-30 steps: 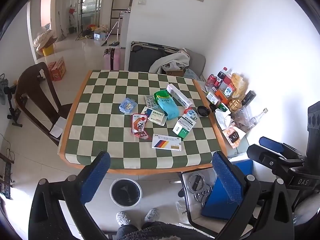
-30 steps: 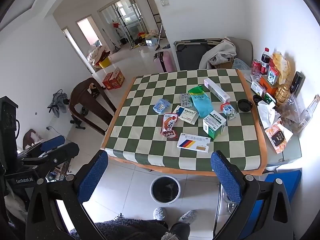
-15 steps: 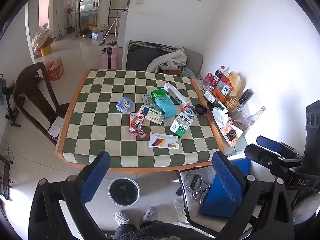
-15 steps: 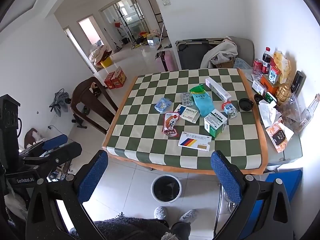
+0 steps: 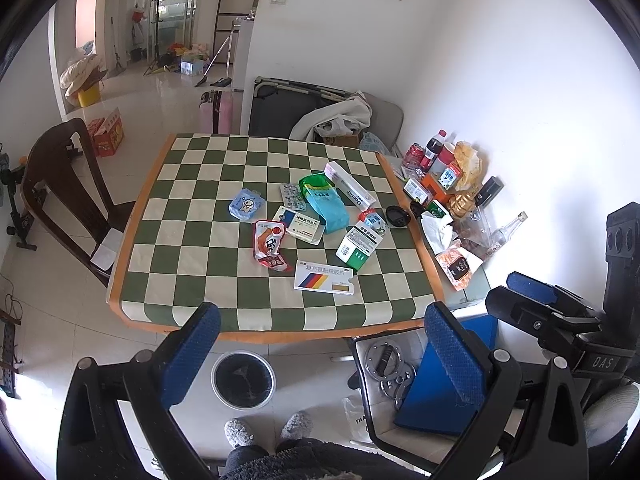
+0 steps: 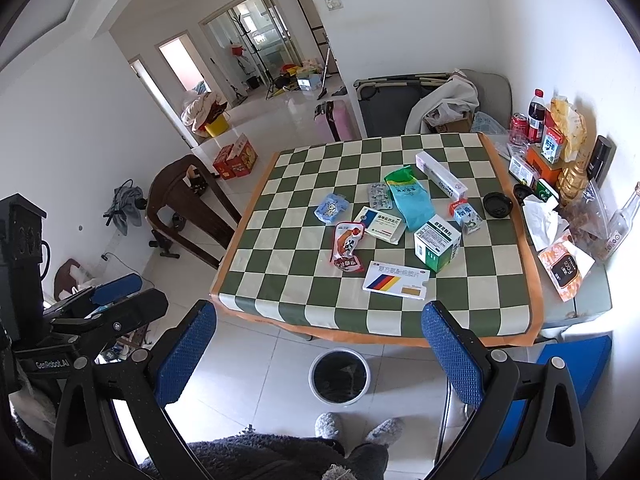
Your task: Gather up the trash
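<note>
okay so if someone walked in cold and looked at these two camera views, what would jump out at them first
The green-and-cream checkered table fills the middle of both views, with a cluster of boxes and wrappers right of its centre, including a teal pouch and a red snack wrapper. Below its near edge a round trash bin stands on the floor. Both pairs of tongs, left and right, are open and empty.

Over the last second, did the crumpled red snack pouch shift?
No. The red snack pouch covers the same squares of the green-and-white checkered tablecloth.

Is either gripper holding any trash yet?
No: the left gripper and right gripper are both open and empty, above the table.
</note>
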`<state>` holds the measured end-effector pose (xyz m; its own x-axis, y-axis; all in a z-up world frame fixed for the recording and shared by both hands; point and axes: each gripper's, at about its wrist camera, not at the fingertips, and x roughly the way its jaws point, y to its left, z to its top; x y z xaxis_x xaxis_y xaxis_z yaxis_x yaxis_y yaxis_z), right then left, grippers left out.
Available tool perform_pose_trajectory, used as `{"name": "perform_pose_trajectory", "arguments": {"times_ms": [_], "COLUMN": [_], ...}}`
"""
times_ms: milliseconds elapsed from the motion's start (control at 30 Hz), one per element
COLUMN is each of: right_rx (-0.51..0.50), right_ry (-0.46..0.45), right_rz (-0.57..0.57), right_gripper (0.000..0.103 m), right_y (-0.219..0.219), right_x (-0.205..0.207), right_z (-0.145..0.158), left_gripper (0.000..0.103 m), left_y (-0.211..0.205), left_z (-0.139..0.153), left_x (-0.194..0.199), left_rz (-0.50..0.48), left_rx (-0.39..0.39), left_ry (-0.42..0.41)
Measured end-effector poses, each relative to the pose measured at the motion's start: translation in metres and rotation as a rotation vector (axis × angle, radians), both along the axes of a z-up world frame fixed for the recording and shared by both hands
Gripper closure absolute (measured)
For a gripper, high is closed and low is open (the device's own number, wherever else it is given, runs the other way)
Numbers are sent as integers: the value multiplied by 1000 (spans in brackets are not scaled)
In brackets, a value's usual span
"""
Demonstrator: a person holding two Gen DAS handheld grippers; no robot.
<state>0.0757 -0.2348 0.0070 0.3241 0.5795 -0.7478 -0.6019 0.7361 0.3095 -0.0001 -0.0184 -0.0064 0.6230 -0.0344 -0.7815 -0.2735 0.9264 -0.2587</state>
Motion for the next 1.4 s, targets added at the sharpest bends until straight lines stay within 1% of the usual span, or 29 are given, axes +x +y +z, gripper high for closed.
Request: {"name": "perform_pose_trajectory", "arguments": {"times_ms": [133,400,467,700,767,1067,1100,1133,1400], "right_rx": [0,8,7,8,8,9,9,7,9], "right_ry": [1,1,0,-1,-2,0,0,-1,0], "right_rz": [3,8,9,8,7,10,10,9,7], "right_gripper": [0,0,0,0,0,0,0,0,0], "right_y": [0,0,1,0,1,0,1,1,2], "right_x": [0,-1,-2,-1,-2,-1,-3,-3,-3], "right_z": [0,1,1,2,2,2,2,2,2], "left_gripper": [0,0,0,0,0,0,0,0,0], "left_y": [3,-7,3,-6,2,-12,-2,0,-1], "left_z": [0,-1,1,3,2,2,3,3,2], "left_x": [1,-3,1,0,1,6,2,1,1], "left_rz": [-1,-6,-1,-5,0,-7,-7,-4,-2], "left_rx": [0,1,-7,-8,-7,-6,-7,-8,-8], "left_ry": [-1,-3,-1,-5,-1,1,0,-2,-4]}}
